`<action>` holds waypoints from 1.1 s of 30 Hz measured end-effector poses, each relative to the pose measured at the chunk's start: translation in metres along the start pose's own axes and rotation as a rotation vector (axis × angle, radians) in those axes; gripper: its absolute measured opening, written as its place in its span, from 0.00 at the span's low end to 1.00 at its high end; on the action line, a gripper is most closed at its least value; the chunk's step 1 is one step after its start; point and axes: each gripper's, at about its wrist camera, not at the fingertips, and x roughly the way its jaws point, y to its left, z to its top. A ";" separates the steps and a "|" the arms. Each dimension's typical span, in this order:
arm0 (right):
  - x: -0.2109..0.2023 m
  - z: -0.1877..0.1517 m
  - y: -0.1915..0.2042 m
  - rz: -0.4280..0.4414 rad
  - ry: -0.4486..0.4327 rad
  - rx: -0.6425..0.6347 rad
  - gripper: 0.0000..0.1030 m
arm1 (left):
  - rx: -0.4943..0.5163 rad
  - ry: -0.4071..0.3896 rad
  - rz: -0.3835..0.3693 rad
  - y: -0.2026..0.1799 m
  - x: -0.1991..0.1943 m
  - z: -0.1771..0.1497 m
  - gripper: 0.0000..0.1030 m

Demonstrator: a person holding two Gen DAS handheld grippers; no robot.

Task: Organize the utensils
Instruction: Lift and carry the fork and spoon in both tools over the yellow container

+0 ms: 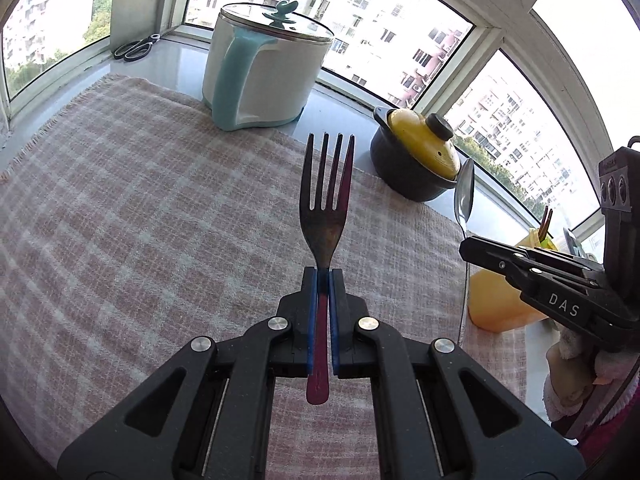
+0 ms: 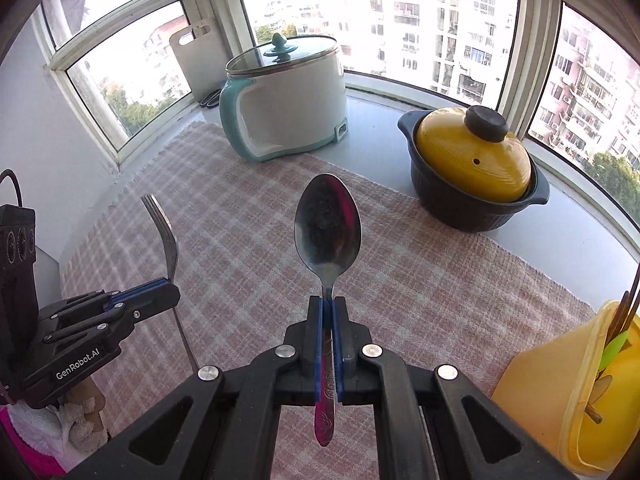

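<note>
Above the checked cloth (image 1: 140, 200) on the table, both utensils are held clear, probably bound for the yellow holder (image 2: 576, 392) right of it. Left tool (image 1: 323, 276) is clenched on the fork (image 1: 326, 200) at its neck; right tool (image 2: 328, 304) grips the spoon (image 2: 328, 228) likewise, handles trailing back.

Cut off and hidden

The yellow utensil holder (image 2: 560, 392) runs off the right edge; the scissors (image 2: 210, 98) sit mostly hidden behind the electric pot (image 2: 296, 100).
</note>
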 end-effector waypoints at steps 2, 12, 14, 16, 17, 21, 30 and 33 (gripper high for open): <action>-0.011 -0.001 -0.001 0.000 -0.022 0.002 0.02 | 0.012 -0.011 -0.011 -0.007 -0.007 0.002 0.03; -0.063 -0.014 -0.019 0.014 -0.094 0.012 0.02 | 0.062 -0.057 -0.050 -0.052 -0.029 0.003 0.03; -0.071 -0.018 -0.027 0.017 -0.103 0.018 0.02 | 0.070 -0.067 -0.053 -0.062 -0.033 0.002 0.03; -0.081 -0.023 -0.034 0.023 -0.115 0.027 0.02 | 0.077 -0.075 -0.061 -0.072 -0.036 0.001 0.03; -0.085 -0.026 -0.037 0.024 -0.121 0.028 0.02 | 0.080 -0.079 -0.064 -0.077 -0.037 0.000 0.03; -0.105 -0.036 -0.051 0.025 -0.145 0.033 0.02 | 0.096 -0.102 -0.079 -0.101 -0.043 -0.003 0.03; -0.149 -0.055 -0.094 0.000 -0.195 0.046 0.02 | 0.115 -0.129 -0.129 -0.155 -0.052 -0.011 0.03; -0.159 -0.060 -0.112 -0.015 -0.207 0.063 0.02 | 0.126 -0.139 -0.145 -0.174 -0.052 -0.012 0.03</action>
